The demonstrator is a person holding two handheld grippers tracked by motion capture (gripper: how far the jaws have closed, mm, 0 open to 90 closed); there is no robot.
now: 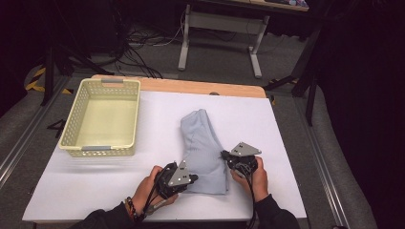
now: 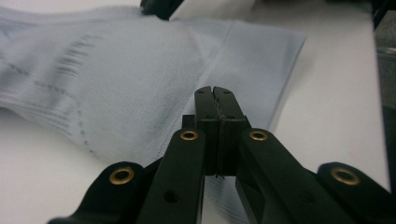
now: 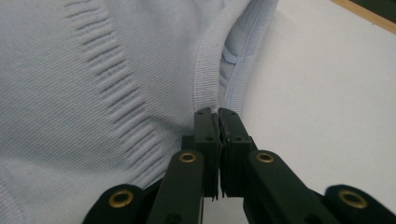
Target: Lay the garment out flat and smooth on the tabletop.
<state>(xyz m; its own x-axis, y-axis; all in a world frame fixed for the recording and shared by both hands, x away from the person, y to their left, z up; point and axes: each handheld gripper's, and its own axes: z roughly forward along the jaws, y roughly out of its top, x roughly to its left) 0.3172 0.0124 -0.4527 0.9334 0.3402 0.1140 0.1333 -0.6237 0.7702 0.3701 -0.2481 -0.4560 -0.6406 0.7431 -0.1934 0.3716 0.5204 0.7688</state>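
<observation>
A pale blue knitted garment (image 1: 203, 143) lies folded on the white table (image 1: 95, 186), its near end between my two hands. At its near left corner my left gripper (image 1: 194, 179) is shut, and in the left gripper view the closed jaws (image 2: 215, 91) meet on the garment (image 2: 140, 60) where a seam runs into their tips. My right gripper (image 1: 223, 154) is at the garment's right edge. In the right gripper view its jaws (image 3: 215, 113) are shut on the ribbed hem of the garment (image 3: 70, 93).
A pale yellow plastic basket (image 1: 98, 149) with nothing in it stands at the table's back left. White table top lies bare in front of the basket and to the right of the garment. Beyond the far wooden edge are cables and a desk frame.
</observation>
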